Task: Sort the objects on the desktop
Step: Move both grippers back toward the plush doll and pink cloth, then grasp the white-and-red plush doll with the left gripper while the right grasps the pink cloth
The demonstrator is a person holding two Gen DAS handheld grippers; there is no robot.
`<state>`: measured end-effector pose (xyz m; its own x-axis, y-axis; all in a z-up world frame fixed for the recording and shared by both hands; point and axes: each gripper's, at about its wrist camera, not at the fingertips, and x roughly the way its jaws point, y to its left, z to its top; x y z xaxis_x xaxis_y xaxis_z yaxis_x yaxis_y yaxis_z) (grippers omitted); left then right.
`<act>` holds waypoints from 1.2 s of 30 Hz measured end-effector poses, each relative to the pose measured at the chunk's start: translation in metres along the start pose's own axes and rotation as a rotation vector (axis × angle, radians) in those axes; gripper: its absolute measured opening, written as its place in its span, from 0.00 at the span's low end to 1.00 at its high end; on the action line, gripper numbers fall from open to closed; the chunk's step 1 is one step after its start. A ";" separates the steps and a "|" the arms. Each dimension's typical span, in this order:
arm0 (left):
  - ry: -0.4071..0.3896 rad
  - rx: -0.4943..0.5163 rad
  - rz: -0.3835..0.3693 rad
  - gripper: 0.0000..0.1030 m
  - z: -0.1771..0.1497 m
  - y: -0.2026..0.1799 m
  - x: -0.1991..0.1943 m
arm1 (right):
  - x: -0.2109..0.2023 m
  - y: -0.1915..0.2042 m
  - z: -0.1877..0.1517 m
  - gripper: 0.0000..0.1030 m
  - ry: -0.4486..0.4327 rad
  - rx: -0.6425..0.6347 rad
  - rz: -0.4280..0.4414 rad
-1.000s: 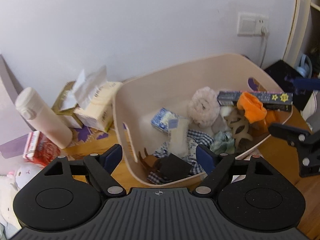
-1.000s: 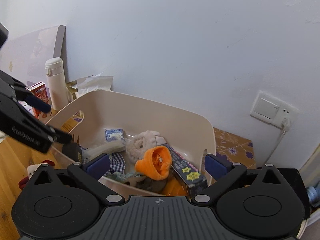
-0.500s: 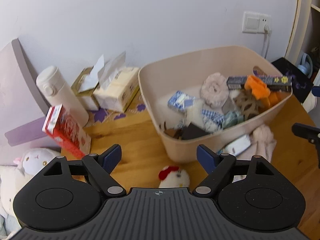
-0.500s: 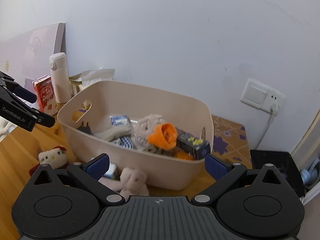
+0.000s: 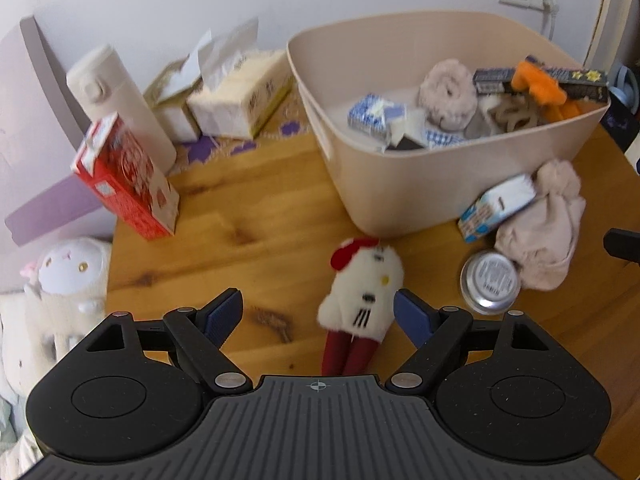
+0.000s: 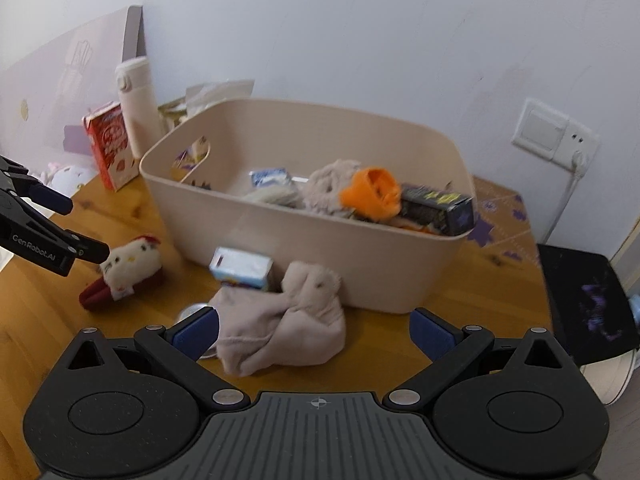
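A beige bin (image 5: pixel 400 184) (image 6: pixel 304 256) on the wooden desk holds several small things, among them an orange toy (image 6: pixel 372 196) and a dark box (image 6: pixel 436 208). In front of it lie a white plush toy with red legs (image 5: pixel 362 292) (image 6: pixel 128 268), a blue-and-white carton (image 5: pixel 496 208) (image 6: pixel 242 268), a pink knit hat (image 5: pixel 540 224) (image 6: pixel 288 320) and a silver tin (image 5: pixel 490 282). My left gripper (image 5: pixel 318 312) is open and empty, with the plush toy between its fingers. My right gripper (image 6: pixel 314 330) is open and empty above the hat.
A red carton (image 5: pixel 124 180), a white bottle (image 5: pixel 120 100) and tissue boxes (image 5: pixel 236 96) stand at the back left by the wall. A white plush (image 5: pixel 68 272) lies off the desk's left edge. A black stool (image 6: pixel 588 300) stands to the right.
Both grippers have pulled back from over the bin and dropped low over the desk in front of it. The plush toy, carton, hat and tin have come into view.
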<state>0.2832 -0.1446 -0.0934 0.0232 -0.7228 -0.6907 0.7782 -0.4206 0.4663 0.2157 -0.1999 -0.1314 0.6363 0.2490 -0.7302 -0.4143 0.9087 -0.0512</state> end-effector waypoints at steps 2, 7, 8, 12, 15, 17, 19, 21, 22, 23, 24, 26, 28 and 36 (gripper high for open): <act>0.019 -0.005 -0.003 0.82 -0.002 0.000 0.006 | 0.006 0.003 -0.001 1.00 0.017 -0.001 0.013; 0.066 0.001 -0.010 0.82 -0.005 -0.003 0.018 | 0.026 0.007 -0.005 1.00 0.062 0.005 0.056; 0.073 -0.002 -0.014 0.82 -0.005 -0.004 0.021 | 0.029 0.007 -0.005 1.00 0.069 0.007 0.063; 0.101 -0.008 -0.015 0.82 -0.004 -0.007 0.032 | 0.045 0.009 -0.007 1.00 0.096 0.002 0.079; 0.118 -0.014 -0.019 0.82 -0.003 -0.009 0.041 | 0.055 0.010 -0.008 1.00 0.113 -0.005 0.085; 0.124 -0.015 -0.015 0.82 -0.003 -0.011 0.045 | 0.062 0.010 -0.010 1.00 0.121 -0.010 0.087; 0.129 -0.018 -0.013 0.82 -0.002 -0.012 0.050 | 0.067 0.010 -0.011 1.00 0.126 -0.018 0.086; 0.136 -0.024 -0.016 0.82 -0.001 -0.013 0.054 | 0.072 0.008 -0.011 1.00 0.131 -0.022 0.085; 0.138 -0.026 -0.016 0.82 -0.001 -0.014 0.056 | 0.074 0.008 -0.011 1.00 0.133 -0.022 0.088; 0.140 -0.028 -0.015 0.82 0.000 -0.014 0.058 | 0.077 0.007 -0.012 1.00 0.135 -0.024 0.090; 0.142 -0.030 -0.013 0.82 0.000 -0.015 0.060 | 0.079 0.007 -0.012 1.00 0.138 -0.026 0.091; 0.150 -0.036 -0.012 0.82 0.001 -0.015 0.065 | 0.084 0.007 -0.012 1.00 0.147 -0.032 0.093; 0.153 -0.041 -0.016 0.82 0.001 -0.016 0.068 | 0.088 0.006 -0.012 1.00 0.154 -0.036 0.095; 0.166 -0.086 -0.037 0.78 0.002 -0.014 0.073 | 0.097 0.006 -0.011 0.95 0.158 -0.048 0.106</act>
<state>0.2723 -0.1924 -0.1491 0.0912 -0.6040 -0.7917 0.8309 -0.3920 0.3948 0.2681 -0.1736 -0.2103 0.4790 0.2837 -0.8307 -0.5070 0.8620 0.0020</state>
